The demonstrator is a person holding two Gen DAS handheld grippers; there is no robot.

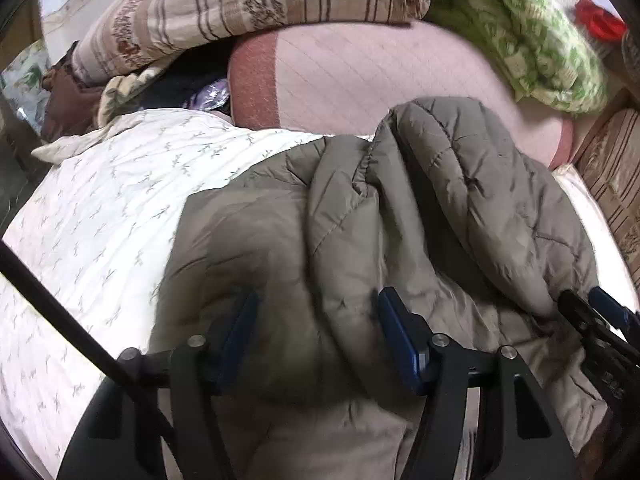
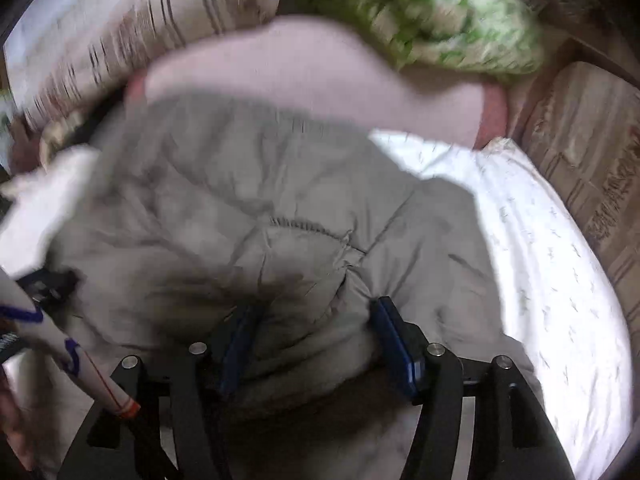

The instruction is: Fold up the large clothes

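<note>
Blurred jacket [image 2: 256, 216] perhaps hides jaws.

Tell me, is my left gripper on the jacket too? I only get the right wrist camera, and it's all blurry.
Observer: Yes. The left gripper has the grey jacket bunched between its fingers. I cannot tell whether it is pinching.
Operator: What's on its left?
Observer: A black cable crosses the white sheet.
Operator: Anything farther back?
Observer: A brown cloth heap lies beside the striped quilt.
</note>
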